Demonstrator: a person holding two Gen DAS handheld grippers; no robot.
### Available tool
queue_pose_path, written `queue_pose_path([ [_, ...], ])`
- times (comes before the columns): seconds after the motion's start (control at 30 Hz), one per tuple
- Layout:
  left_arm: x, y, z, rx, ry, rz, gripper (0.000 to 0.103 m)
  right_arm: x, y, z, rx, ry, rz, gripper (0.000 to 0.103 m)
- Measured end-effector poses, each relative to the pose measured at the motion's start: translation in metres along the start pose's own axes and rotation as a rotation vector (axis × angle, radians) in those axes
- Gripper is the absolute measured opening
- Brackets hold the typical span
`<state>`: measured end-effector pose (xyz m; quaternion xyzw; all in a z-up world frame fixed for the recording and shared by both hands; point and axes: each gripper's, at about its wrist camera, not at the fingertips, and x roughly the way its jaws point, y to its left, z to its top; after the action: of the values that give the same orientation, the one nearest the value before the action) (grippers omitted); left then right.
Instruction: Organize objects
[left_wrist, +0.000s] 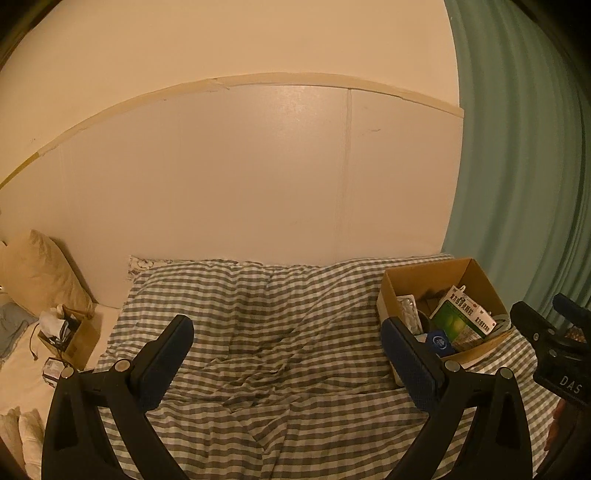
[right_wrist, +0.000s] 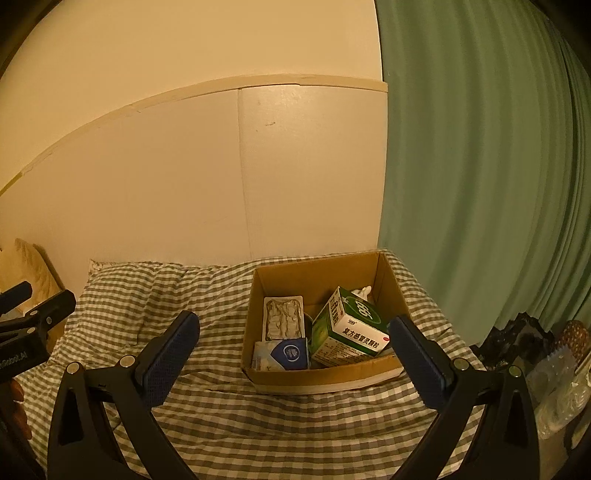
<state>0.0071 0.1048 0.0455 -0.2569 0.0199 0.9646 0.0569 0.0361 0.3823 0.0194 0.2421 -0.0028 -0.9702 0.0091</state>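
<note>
Both tools hang over the checked bed cover (left_wrist: 280, 332) with jaws spread wide and nothing between them: the left hand-held gripper (left_wrist: 288, 354) at lower centre, the right hand-held gripper (right_wrist: 295, 354) likewise. A cardboard box (right_wrist: 325, 376) sits at centre right, near the curtain (right_wrist: 480, 184), holding a green medicine carton (right_wrist: 351, 332), a blister pack (right_wrist: 283, 317) and a blue packet (right_wrist: 284, 354). Bare cover lies left of it.

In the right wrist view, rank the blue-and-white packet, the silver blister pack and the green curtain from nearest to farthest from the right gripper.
From the right gripper:
1. Blue-and-white packet, front left corner of the cardboard box.
2. Silver blister pack, directly behind the packet against the box's left wall.
3. Green curtain, hanging beyond the box on the right.
</note>
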Motion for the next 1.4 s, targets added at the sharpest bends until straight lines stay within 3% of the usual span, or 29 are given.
queue_pose_path([
  [1.4, -0.0051, 0.0014, -0.0043, -0.02, 0.01, 0.012, 0.103, 0.0022, 0.0005, -0.0016, -0.01, 0.003, -0.014, 0.103],
])
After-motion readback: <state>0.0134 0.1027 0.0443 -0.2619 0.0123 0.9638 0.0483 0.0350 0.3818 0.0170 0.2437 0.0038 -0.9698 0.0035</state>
